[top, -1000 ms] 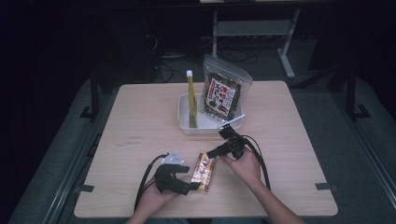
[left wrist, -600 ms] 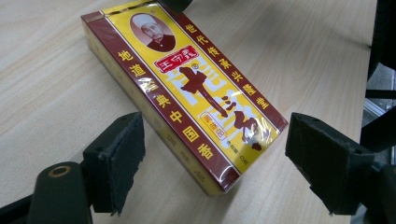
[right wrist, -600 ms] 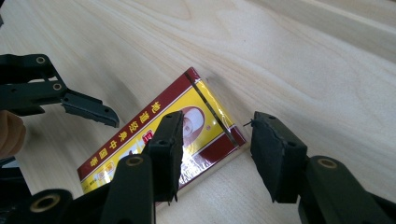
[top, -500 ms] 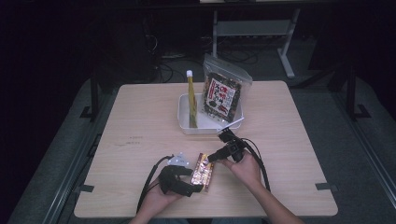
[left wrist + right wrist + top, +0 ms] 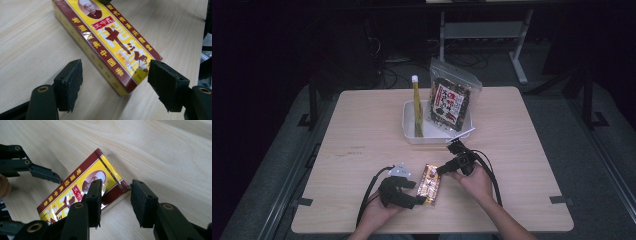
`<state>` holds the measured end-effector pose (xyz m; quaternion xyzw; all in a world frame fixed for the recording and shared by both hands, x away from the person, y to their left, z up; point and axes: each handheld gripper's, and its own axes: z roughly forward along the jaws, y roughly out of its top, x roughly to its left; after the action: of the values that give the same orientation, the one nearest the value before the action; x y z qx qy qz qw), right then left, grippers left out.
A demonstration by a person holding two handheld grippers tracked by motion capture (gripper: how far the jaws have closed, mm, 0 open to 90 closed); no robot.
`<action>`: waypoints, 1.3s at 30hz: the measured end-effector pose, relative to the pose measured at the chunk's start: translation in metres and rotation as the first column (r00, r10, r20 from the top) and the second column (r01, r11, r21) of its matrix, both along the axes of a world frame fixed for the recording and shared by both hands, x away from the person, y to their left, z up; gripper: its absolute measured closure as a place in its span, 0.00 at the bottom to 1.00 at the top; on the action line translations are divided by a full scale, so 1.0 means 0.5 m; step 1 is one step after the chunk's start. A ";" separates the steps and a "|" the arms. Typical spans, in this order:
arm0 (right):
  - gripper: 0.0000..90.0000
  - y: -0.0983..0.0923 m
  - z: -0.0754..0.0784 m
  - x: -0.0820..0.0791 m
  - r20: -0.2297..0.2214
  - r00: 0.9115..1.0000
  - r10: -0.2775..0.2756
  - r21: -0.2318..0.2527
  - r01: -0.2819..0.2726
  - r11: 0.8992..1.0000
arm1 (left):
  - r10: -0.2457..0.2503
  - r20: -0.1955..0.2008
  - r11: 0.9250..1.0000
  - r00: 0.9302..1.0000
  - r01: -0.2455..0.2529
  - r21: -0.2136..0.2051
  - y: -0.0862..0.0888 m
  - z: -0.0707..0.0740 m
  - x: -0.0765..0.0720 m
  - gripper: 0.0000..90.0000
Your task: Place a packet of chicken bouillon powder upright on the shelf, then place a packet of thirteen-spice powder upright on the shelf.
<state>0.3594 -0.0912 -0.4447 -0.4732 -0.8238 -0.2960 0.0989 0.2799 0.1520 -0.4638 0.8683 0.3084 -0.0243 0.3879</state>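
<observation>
A yellow and red box (image 5: 430, 183) lies flat on the table (image 5: 362, 135), at about 6 o'clock from the white tray (image 5: 412, 134). The left gripper (image 5: 113, 83) has been closing, with its jaws apart around one end of the box. The right gripper (image 5: 115, 195) has been closing over the other end, one jaw on top of the box, not squeezing yet.

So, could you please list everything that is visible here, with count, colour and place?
box: one, yellow and dark red with printed characters, flat on the table near the front edge, between the two grippers
tray: one, white, at table centre
tall pack: one, yellow with white top, standing in the tray's left part
pouch: one, clear with dark contents and red-white label, leaning in the tray's right part
table: one, light wood
left gripper: one, black, fingers open around the box's near end, just been closing, not touching it
right gripper: one, black, fingers straddling the box's far corner, just been closing
hands: two, at the bottom edge
</observation>
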 end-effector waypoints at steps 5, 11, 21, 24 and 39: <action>0.69 -0.006 0.005 -0.003 0.004 1.000 -0.001 0.007 0.001 1.000 | 0.012 0.011 1.000 1.000 -0.012 -0.008 0.010 0.005 0.000 0.32; 0.72 -0.017 0.016 -0.026 0.007 0.999 0.045 -0.001 -0.045 0.999 | 0.033 0.031 0.999 0.999 -0.032 -0.038 0.022 0.017 0.001 0.32; 0.73 -0.025 0.007 -0.053 0.019 0.997 0.081 -0.005 -0.081 0.997 | 0.020 0.042 0.999 0.999 -0.018 -0.037 0.016 0.022 -0.006 0.30; 0.73 -0.025 0.007 -0.064 0.017 0.995 0.096 -0.001 -0.096 0.995 | 0.022 0.045 0.999 0.999 -0.020 -0.041 0.018 0.022 -0.007 0.30; 0.77 -0.004 -0.002 -0.107 0.027 0.985 0.173 0.006 -0.173 0.985 | 0.014 0.057 0.999 0.998 -0.011 -0.039 0.017 0.027 -0.009 0.25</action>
<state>0.3060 -0.0931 -0.4459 -0.3956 -0.8617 -0.2960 0.1153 0.2753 0.1608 -0.4504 0.8591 0.3020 -0.0027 0.4133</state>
